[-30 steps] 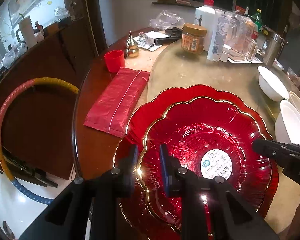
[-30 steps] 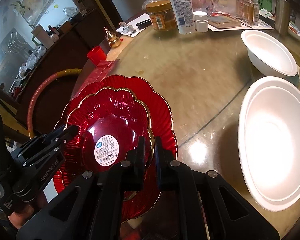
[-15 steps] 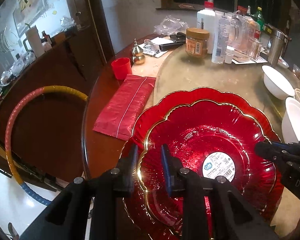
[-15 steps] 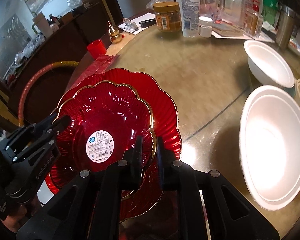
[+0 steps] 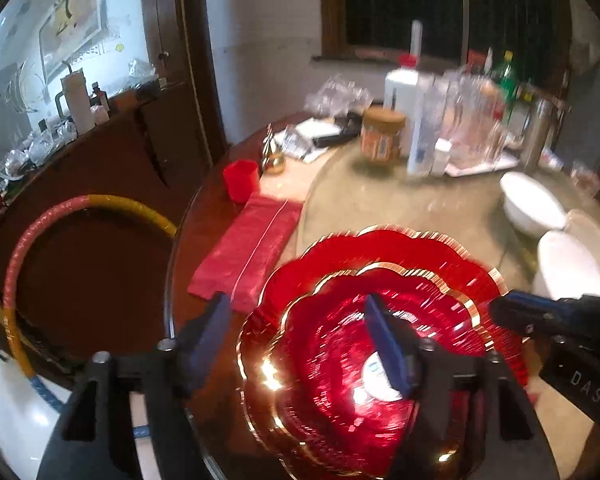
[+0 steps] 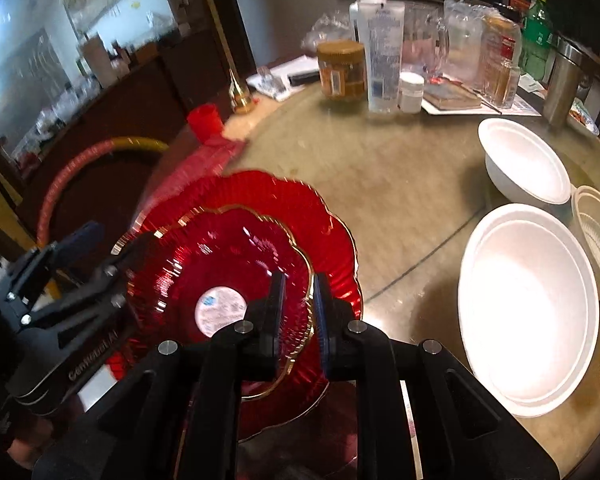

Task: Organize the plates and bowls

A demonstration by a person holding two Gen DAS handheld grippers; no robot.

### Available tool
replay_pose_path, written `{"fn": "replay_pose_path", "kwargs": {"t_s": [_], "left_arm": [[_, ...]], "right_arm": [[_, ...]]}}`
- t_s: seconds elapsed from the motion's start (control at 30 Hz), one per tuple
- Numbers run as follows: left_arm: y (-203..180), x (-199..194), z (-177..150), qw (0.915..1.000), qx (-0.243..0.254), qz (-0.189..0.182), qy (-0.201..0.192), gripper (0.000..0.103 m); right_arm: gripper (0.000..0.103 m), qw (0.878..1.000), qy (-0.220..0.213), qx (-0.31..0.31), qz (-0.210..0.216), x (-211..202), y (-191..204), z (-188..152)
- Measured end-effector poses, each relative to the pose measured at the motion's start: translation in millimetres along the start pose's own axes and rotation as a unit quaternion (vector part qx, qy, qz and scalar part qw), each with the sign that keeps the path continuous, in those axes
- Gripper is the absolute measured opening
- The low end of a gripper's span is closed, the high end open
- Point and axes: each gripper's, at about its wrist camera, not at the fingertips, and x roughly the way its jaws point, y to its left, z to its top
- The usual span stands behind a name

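A small red plate [image 5: 332, 364] [image 6: 220, 264] with a gold rim and a white label lies on a larger red plate [image 5: 380, 252] [image 6: 260, 192] at the near left of the round table. My left gripper [image 5: 300, 332] straddles the small plate's left rim. Its jaws are opening and stand wide, with neither pad pressing on the rim. My right gripper [image 6: 299, 294] is shut on the small plate's right rim, which runs between its fingers. White bowls, a large one [image 6: 528, 308] and a smaller one [image 6: 524, 160], sit to the right.
A red packet [image 5: 248, 248] and a red cup [image 5: 241, 180] lie left of the plates. A jar [image 6: 340, 68], bottles [image 6: 382, 40] and a steel cup [image 6: 560, 80] crowd the far side. A ribbed white bowl [image 6: 596, 232] sits at the right edge. A hoop [image 5: 60, 216] stands off the table's left.
The left gripper's jaws have spread wide off the small plate's rim. Both views have lifted and tilted up a little. The right gripper keeps its hold.
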Motion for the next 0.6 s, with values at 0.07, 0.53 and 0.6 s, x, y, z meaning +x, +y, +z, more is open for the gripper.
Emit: {"fn": "replay_pose_path", "kwargs": {"t_s": [0.07, 0.53, 0.6], "left_arm": [[0.6, -5.9, 2.5, 0.9999, -0.011, -0.005, -0.012, 0.082], [-43.7, -34.6, 4.1, 0.9909, -0.005, -0.129, -0.036, 0.084], [-56.6, -31.6, 7.6, 0.9872, -0.005, -0.158, -0.021, 0.084]], "right_arm": [[0.030, 1.000, -0.019, 0.008, 0.017, -11.9, -1.1, 0.3], [0.079, 0.952, -0.145, 0.209, 0.171, -88.2, -94.4, -38.5], [0.079, 0.938, -0.160, 0.254, 0.172, -97.3, -119.9, -49.7]]}}
